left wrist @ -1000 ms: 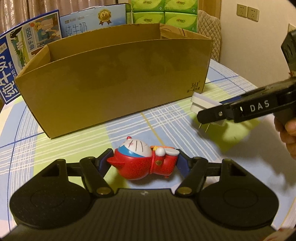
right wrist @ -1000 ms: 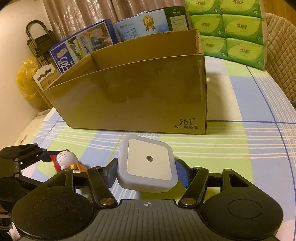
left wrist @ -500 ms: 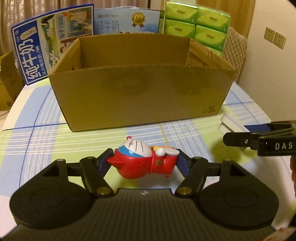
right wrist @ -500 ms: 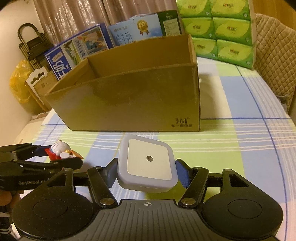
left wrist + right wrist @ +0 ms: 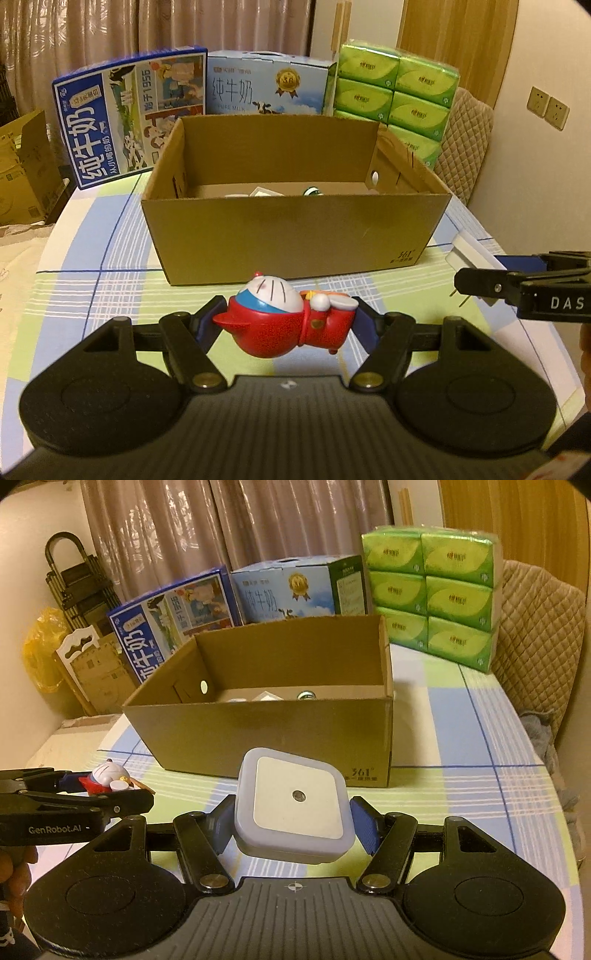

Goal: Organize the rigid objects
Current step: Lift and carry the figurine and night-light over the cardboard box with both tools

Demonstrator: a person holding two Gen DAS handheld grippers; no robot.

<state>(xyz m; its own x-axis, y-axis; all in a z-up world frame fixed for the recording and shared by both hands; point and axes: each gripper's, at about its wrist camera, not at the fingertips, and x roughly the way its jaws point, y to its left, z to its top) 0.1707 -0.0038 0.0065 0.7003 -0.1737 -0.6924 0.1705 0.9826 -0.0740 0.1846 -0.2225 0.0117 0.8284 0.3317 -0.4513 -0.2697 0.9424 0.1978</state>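
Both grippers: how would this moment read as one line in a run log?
left gripper: shut on red toy figure | right gripper: shut on white night light | cardboard box: open, ahead

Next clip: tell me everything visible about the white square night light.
The night light is a square, rounded-corner plug-in unit of glossy plastic: a pale bluish housing around a white face with a small dark round sensor at its centre. The right gripper holds it clear of the table, one blue pad on each side, face toward the camera and slightly tilted. From the left wrist view it shows edge-on, with metal prongs pointing down. It hangs in front of the cardboard box, not yet inside.
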